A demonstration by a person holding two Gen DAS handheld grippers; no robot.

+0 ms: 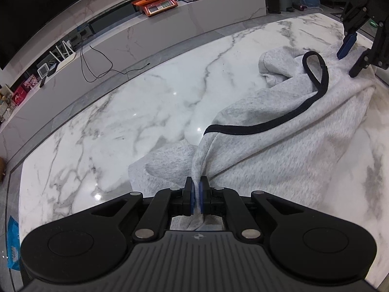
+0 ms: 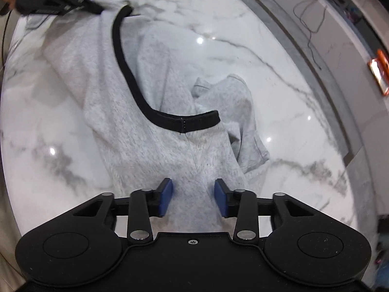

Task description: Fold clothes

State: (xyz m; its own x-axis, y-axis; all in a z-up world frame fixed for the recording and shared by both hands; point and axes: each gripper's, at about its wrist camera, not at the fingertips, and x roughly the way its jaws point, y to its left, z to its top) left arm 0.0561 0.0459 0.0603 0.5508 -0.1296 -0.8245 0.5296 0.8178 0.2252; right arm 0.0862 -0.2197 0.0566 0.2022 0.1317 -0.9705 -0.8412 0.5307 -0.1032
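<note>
A light grey sweatshirt (image 1: 279, 146) with a black neckline band (image 1: 267, 124) lies crumpled on the white marble table (image 1: 109, 126). My left gripper (image 1: 197, 194) is shut on a bunched fold of its edge, and the cloth rises taut from the pads. At the far corner of the garment my right gripper (image 1: 350, 58) points down onto the cloth. In the right wrist view the right gripper (image 2: 193, 194) stands open, blue pads either side of flat grey fabric (image 2: 150, 146) without squeezing it. The black band (image 2: 126, 68) curves away toward the left gripper (image 2: 80, 2).
A low marble-fronted cabinet (image 1: 170, 31) runs behind the table, carrying an orange scale (image 1: 155, 3) and a trailing black cable (image 1: 97, 68). A blue packet (image 1: 12, 243) lies on the floor at the lower left. Bare marble stretches left of the garment.
</note>
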